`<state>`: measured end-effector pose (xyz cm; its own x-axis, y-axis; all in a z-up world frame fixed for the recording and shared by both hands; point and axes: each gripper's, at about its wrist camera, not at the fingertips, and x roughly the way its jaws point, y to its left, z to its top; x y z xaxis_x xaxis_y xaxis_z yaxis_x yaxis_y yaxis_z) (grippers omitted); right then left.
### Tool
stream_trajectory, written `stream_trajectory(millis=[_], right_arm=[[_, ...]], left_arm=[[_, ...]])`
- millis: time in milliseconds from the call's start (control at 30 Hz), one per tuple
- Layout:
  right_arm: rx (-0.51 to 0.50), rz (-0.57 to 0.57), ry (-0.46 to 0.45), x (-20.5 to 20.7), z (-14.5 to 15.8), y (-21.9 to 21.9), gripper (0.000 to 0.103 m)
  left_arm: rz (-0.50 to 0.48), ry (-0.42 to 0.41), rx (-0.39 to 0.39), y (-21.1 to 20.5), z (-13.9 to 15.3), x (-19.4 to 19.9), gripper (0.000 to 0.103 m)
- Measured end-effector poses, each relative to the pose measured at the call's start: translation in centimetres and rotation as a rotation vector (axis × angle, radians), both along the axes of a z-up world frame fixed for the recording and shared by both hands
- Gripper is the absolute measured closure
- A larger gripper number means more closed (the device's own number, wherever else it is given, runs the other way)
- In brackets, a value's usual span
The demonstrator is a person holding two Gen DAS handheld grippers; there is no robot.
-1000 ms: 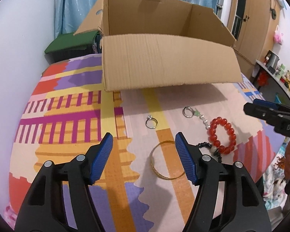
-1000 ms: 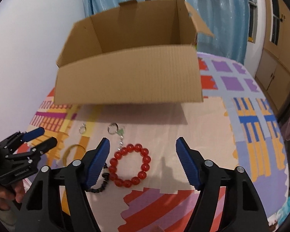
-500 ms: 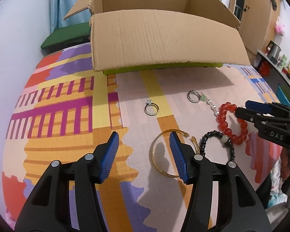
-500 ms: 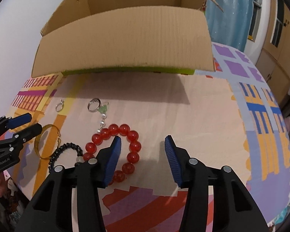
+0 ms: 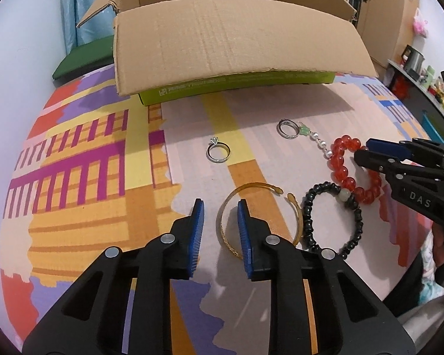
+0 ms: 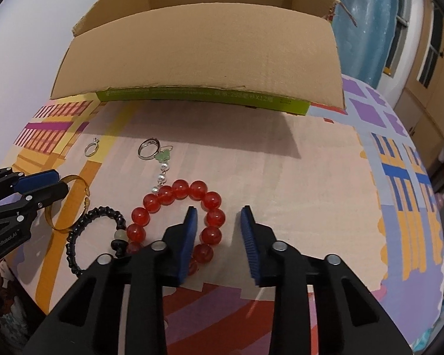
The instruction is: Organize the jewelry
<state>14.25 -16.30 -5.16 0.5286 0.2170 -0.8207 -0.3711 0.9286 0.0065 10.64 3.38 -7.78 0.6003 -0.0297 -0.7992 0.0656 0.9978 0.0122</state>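
Right up close in the left wrist view, the left hand-held gripper [image 5: 219,230] is closing its jaws around the near-left rim of the gold bangle [image 5: 297,222], which is lying flat on the surface [image 5: 281,162]. The rim is sitting between the blue pads, but they aren't pressing on it. Over in the right wrist view, the right hand-held gripper [image 6: 219,233] is closing too, with the right side of the red bead bracelet [image 6: 139,217] sitting between its pads, not pinched either as far as I'm seeing. A black bead bracelet [image 5: 307,224] is lying between the bangle and the red one, overlapping the red beads. A bit farther out, a ring [image 5: 218,151] with a small stone is sitting by itself, and a plain ring with a green-and-pearl charm [image 5: 287,128] is trailing toward the red bracelet. Farthest back, an open cardboard box [image 5: 222,38] is sitting with its front flap hanging out over the colourful patterned surface.
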Motion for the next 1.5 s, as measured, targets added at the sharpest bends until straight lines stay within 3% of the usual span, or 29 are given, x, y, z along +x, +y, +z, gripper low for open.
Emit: stream_trajectory(millis=[67,300,1167,1500], right_arm=[[0.005,0.006,0.002,-0.1,0.0,0.1,0.085],[0.051,-0.007,0.031,0.4,0.1,-0.6,0.088],[0.180,0.019,-0.056,-1.5,6.3,-2.5,0.089],[0.189,0.025,-0.054,-1.5,6.3,-2.6,0.089]], left_arm=[[-0.003,-0.004,-0.001,-0.1,-0.1,0.0,0.086],[-0.022,0.000,-0.004,-0.5,0.0,0.0,0.100],[-0.057,-0.115,-0.004,-1.5,6.1,-2.7,0.102],[-0.036,-0.038,-0.009,-1.0,4.0,-1.7,0.100]])
